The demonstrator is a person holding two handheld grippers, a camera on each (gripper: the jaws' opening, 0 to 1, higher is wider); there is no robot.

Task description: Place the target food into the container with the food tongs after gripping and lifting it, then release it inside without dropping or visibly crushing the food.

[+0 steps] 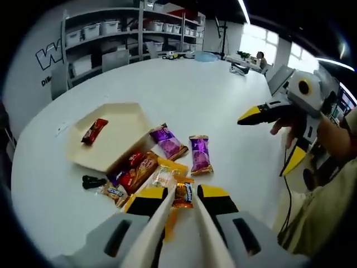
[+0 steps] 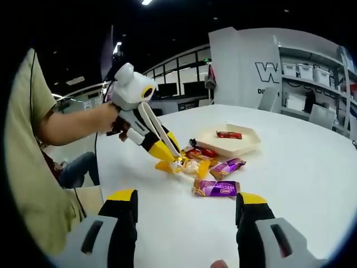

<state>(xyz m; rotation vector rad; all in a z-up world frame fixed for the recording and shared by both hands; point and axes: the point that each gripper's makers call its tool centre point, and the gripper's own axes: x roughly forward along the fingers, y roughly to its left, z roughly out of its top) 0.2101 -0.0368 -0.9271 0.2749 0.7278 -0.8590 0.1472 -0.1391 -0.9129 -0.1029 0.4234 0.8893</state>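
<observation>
The left gripper (image 2: 177, 159), its food tongs (image 1: 179, 223) nearly closed over an orange snack packet (image 1: 183, 194), nears the cream cardboard tray (image 1: 120, 117) while the right gripper (image 2: 185, 209) hangs jaws wide open above the white surface (image 1: 223, 95)

The tongs (image 1: 177, 223) ran out of the bottom of the left gripper view, and their tips covered part of the orange snack packet (image 1: 182, 195), so how far they closed on it couldn't be told. In the right gripper view, the left gripper (image 2: 165, 149) hid the near end of the snack pile (image 2: 201, 162). Wrapper print was too small to read. The wall lettering (image 2: 269, 71) was cut off behind the shelves (image 2: 312, 84).
</observation>
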